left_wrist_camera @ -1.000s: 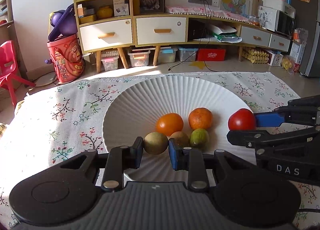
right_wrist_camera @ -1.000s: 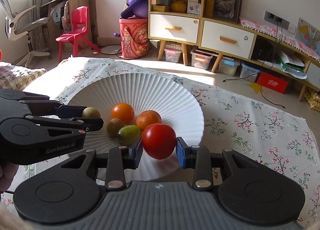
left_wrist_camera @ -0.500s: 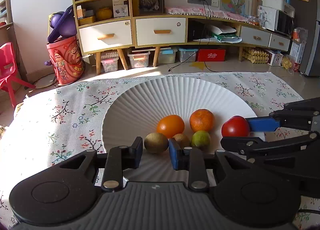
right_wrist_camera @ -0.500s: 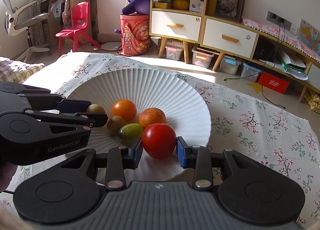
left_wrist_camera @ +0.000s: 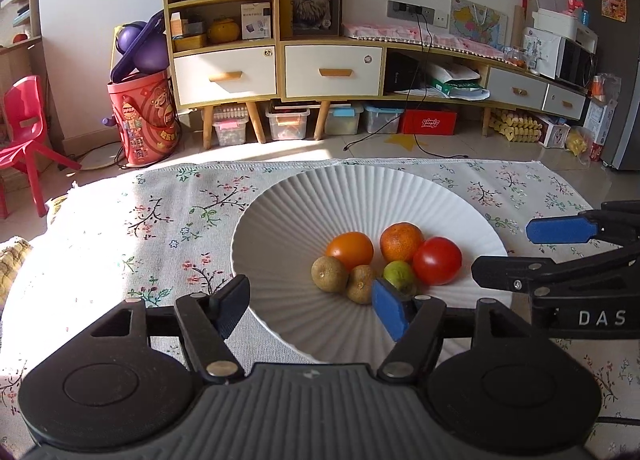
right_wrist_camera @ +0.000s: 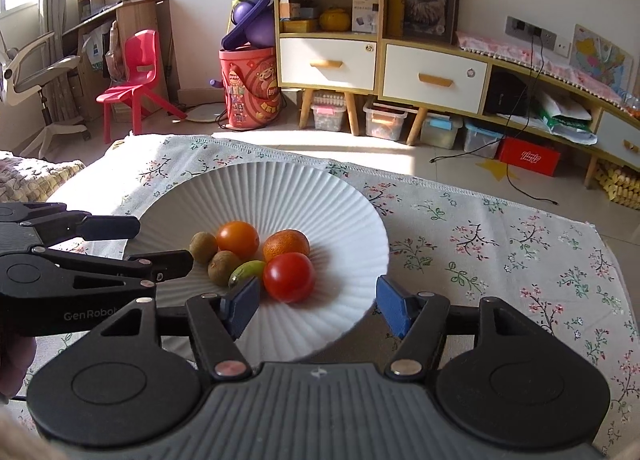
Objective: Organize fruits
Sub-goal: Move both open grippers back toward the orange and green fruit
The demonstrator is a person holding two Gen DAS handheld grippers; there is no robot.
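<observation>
While sunlight pours across the flowered tablecloth (left_wrist_camera: 152, 220), plenty of room clutter behind: long wooden sideboard (left_wrist_camera: 280, 72) with white drawers, red drum-shaped bin (left_wrist_camera: 146, 116) beside it, red plastic chair (left_wrist_camera: 24, 132) off to the left, clear storage boxes (left_wrist_camera: 288, 122) tucked under the sideboard legs. Nothing from that lot anywhere near the fruit.

Closer in, big white ribbed plate (left_wrist_camera: 360, 196) sitting on the cloth, all six fruits bunched together in its middle. Red tomato (right_wrist_camera: 289, 277) touching the rough-skinned orange (right_wrist_camera: 286, 245) and the small green fruit (right_wrist_camera: 245, 271). Smooth orange fruit (right_wrist_camera: 237, 239) just left of the rough one. Two brown kiwis (right_wrist_camera: 203, 246) on the left side of the cluster, nearly touching each other.

Left gripper (left_wrist_camera: 310, 306) spread wide and holding nothing, one blue pad partly covering the green fruit in its own view. Right gripper (right_wrist_camera: 316, 306) also spread wide and empty, fingers straddling the plate's near rim, tomato sitting loose just past the left pad. Each gripper poking into the other's view from the side, not blocking the fruit much.
</observation>
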